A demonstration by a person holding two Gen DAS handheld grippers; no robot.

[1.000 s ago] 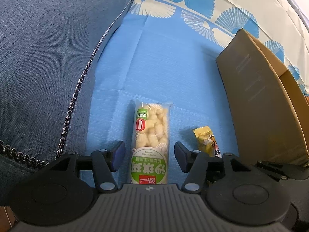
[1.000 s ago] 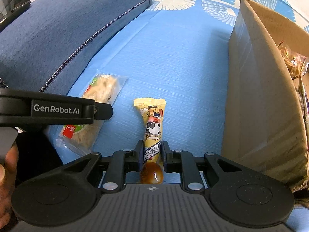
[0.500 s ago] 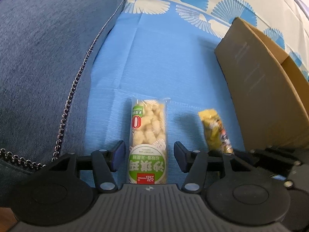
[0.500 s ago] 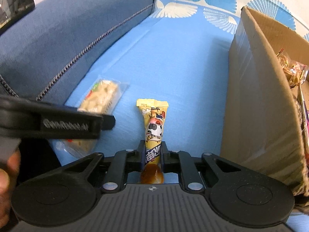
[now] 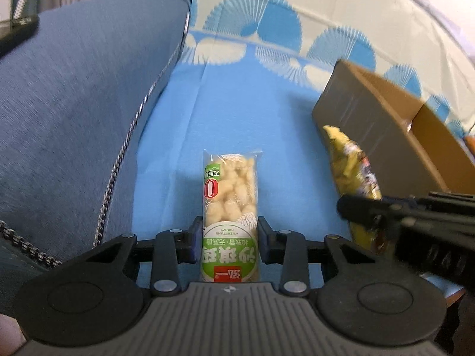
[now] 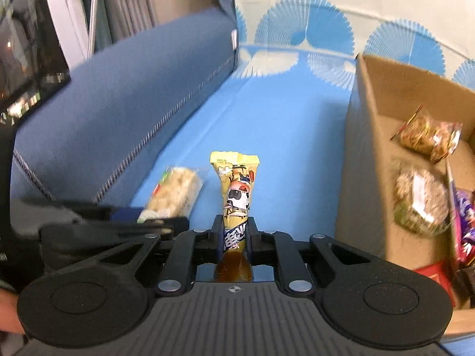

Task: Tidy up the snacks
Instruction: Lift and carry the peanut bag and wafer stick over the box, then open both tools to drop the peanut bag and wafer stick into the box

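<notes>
My left gripper [image 5: 228, 244] is shut on a clear and green packet of puffed rice snack [image 5: 229, 195] and holds it above the blue sheet. My right gripper [image 6: 236, 237] is shut on a yellow panda-print snack stick [image 6: 237, 190], also lifted. In the left wrist view the yellow stick [image 5: 351, 163] and the right gripper [image 5: 383, 210] show at the right. In the right wrist view the rice packet [image 6: 176, 192] and the left gripper [image 6: 154, 222] show at the left. An open cardboard box [image 6: 368, 154] stands to the right.
The box holds several wrapped snacks [image 6: 421, 201]. A dark blue sofa arm [image 5: 74, 112] runs along the left. The blue sheet [image 5: 237, 112] with white fan prints covers the seat and rises behind. The box wall [image 5: 371, 118] is close to the right gripper.
My left gripper has closed on the rice packet and lifted it. My right gripper has risen with the yellow stick, so both views now look over the box's rim.
</notes>
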